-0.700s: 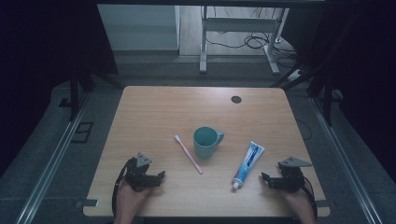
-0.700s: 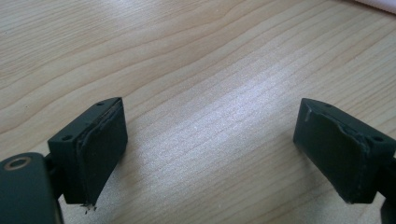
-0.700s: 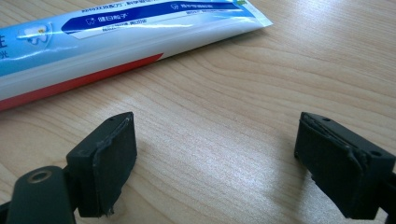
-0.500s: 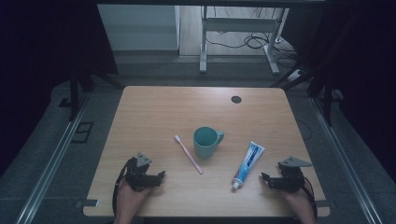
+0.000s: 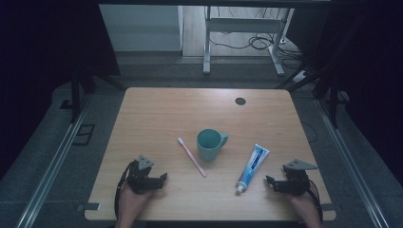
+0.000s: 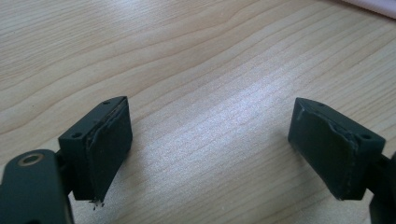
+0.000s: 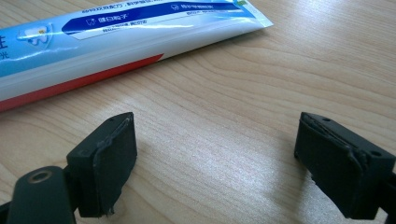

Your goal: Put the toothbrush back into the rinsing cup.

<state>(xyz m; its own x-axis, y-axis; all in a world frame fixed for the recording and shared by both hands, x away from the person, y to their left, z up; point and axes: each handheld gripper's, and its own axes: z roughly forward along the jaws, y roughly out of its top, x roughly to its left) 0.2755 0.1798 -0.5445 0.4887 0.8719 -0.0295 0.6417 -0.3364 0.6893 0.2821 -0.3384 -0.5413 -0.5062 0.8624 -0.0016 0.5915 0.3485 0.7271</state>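
A: In the high view, has anything been shifted since the earlier frames?

B: Nothing; the left gripper (image 5: 160,179) and right gripper (image 5: 269,182) are kept low at the near table (image 5: 157,109) edge, so no step appears begun.

A: The left gripper view?

B: Wide-open, empty jaws over bare wood.

A: The right gripper view?

B: Wide-open, empty jaws; the toothpaste tube (image 7: 116,32) is seen near ahead, untouched. The toothbrush (image 5: 192,157) and mug (image 5: 209,144) are seen farther left.

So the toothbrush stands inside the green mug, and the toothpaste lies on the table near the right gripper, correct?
Not quite. In the high view the toothbrush lies flat on the table, left of the mug. The toothpaste does lie near the right gripper.
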